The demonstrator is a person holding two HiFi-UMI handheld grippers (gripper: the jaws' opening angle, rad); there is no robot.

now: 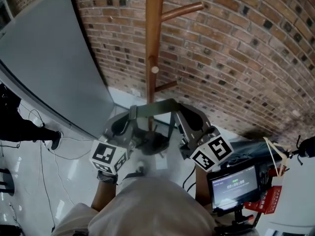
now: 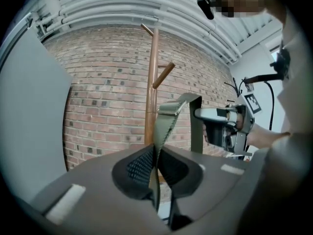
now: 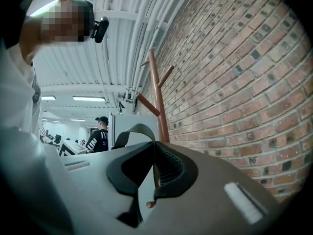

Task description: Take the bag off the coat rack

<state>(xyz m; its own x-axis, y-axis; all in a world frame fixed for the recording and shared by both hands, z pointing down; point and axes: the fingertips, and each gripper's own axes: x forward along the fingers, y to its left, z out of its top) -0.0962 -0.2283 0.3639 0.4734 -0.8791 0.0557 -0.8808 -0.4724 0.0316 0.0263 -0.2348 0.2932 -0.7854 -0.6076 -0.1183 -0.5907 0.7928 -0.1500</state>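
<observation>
A wooden coat rack (image 1: 153, 43) stands against the brick wall. The bag's olive strap (image 1: 152, 108) stretches level between my two grippers, in front of the pole. The dark bag (image 1: 152, 144) hangs below it, partly hidden by the grippers. My left gripper (image 1: 132, 114) is shut on the strap's left end, and my right gripper (image 1: 176, 114) is shut on its right end. In the left gripper view the strap (image 2: 164, 126) rises from the shut jaws (image 2: 155, 153) to a buckle, then drops by the right gripper (image 2: 201, 114). In the right gripper view the strap (image 3: 132, 131) loops out of the shut jaws (image 3: 155, 153).
A grey partition panel (image 1: 49, 68) leans at the left of the brick wall (image 1: 236, 58). A device with a lit screen (image 1: 235, 186) sits at the lower right. Cables (image 1: 39, 146) trail over the white floor. A person in black (image 3: 100, 136) stands far off.
</observation>
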